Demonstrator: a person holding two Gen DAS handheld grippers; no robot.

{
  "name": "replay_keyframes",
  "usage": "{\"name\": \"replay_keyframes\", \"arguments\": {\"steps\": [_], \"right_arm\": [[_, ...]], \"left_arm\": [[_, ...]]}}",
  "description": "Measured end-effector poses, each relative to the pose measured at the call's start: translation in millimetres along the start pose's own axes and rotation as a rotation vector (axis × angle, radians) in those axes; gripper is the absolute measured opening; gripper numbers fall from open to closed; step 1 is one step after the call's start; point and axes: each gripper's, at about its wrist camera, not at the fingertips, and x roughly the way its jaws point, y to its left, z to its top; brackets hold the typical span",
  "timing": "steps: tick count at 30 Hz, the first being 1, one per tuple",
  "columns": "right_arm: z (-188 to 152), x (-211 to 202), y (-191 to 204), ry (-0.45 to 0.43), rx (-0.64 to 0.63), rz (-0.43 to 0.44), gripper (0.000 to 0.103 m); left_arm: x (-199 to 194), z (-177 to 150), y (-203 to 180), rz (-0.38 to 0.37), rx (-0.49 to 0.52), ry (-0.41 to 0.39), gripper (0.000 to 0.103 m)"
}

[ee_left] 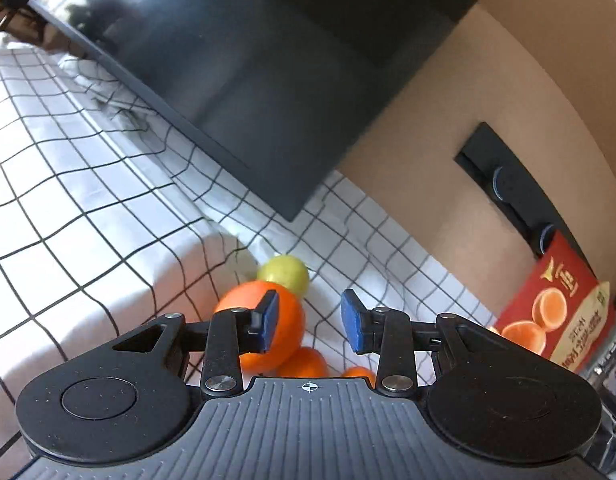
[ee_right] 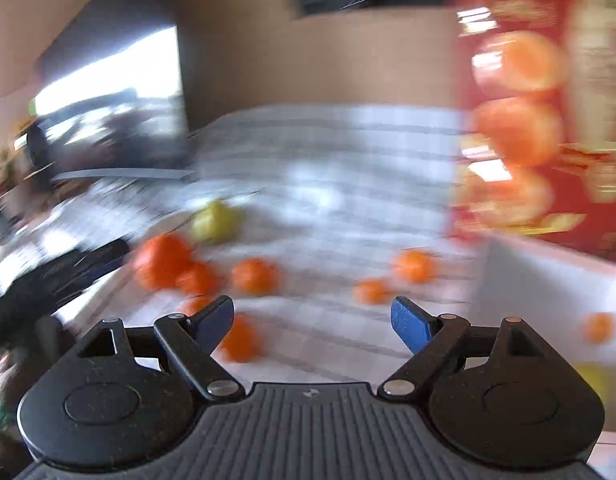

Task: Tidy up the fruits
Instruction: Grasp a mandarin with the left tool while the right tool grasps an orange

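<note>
Two low forward views over one checked cloth (ee_left: 87, 208).

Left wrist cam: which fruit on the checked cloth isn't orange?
The round yellow-green fruit, lying just beyond the big orange fruit ahead of the open left gripper; every other fruit there is orange.

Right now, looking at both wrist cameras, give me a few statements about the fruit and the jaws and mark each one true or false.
1. The left gripper is clamped on an orange. False: its jaws are open and hold nothing; the large orange lies behind them.
2. A yellow-green fruit lies just beyond that orange. True.
3. The cloth under the fruit is plain red. False: it is white with a black grid.
4. The right gripper is open and empty. True.
5. A red box printed with oranges stands at the right. True.
</note>
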Motion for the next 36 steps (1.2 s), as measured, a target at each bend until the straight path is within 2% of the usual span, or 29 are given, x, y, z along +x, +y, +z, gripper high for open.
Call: {"name": "replay_keyframes", "arguments": {"steps": [3,7,8,9,10,11,13,15,20,25,28,29,32,33,36], "right_arm": [[-6.1,44.0,34.6,0.059,-0.023,0.075,0.086],[-21.1,92.7,52.7,0.116,-0.085,-0.011,0.086],[-24.5,101.0,54.1,0.129,-0.092,-0.022,0.083],[-27.7,106.5,52.0,0.144,-0.09,-0.025,0.075],[-31.8,107.3,49.9,0.16,-0.083,-0.015,0.068],[-35.0,107.3,46.8,0.179,-0.073,0.003,0.052],[-39.2,102.4,41.0,0.174,-0.068,0.021,0.045],[-42.4,88.2,36.3,0.16,-0.073,0.028,0.031],[-60.0,32.7,15.3,0.118,-0.091,0.061,0.027],[-85.4,-21.8,-13.3,0.07,-0.092,0.025,0.026],[-95.3,-36.2,-27.2,0.057,-0.081,-0.036,0.028],[-96.7,-37.6,-29.1,0.049,-0.087,-0.059,0.032],[-94.0,-37.4,-26.8,0.015,-0.1,-0.074,0.06],[-91.1,-34.5,-21.4,0.003,-0.113,-0.067,0.065],[-78.9,-16.4,1.8,-0.006,-0.176,-0.037,0.066]], "left_arm": [[7.0,-1.2,-3.2,0.006,0.013,0.073,0.038],[8.1,-4.1,-14.2,-0.01,0.067,0.101,0.038],[7.9,-7.6,-17.6,-0.016,0.077,0.109,0.038],[8.7,-9.8,-19.9,-0.02,0.087,0.119,0.038],[9.9,-15.3,-21.3,-0.024,0.098,0.132,0.038],[11.4,-18.2,-22.9,-0.027,0.106,0.143,0.038],[12.2,-22.9,-26.3,-0.04,0.13,0.168,0.038],[13.1,-28.2,-33.5,-0.061,0.166,0.194,0.038],[19.1,-43.7,-55.0,-0.086,0.291,0.247,0.038],[23.5,-61.9,-74.9,-0.034,0.441,0.258,0.038],[25.1,-62.2,-74.8,-0.02,0.438,0.254,0.038],[25.2,-59.9,-71.8,-0.02,0.413,0.254,0.038],[24.4,-51.3,-60.4,-0.021,0.331,0.246,0.038],[24.5,-48.3,-55.5,-0.02,0.299,0.245,0.038],[25.5,-43.2,-47.6,-0.024,0.246,0.252,0.038]]}}
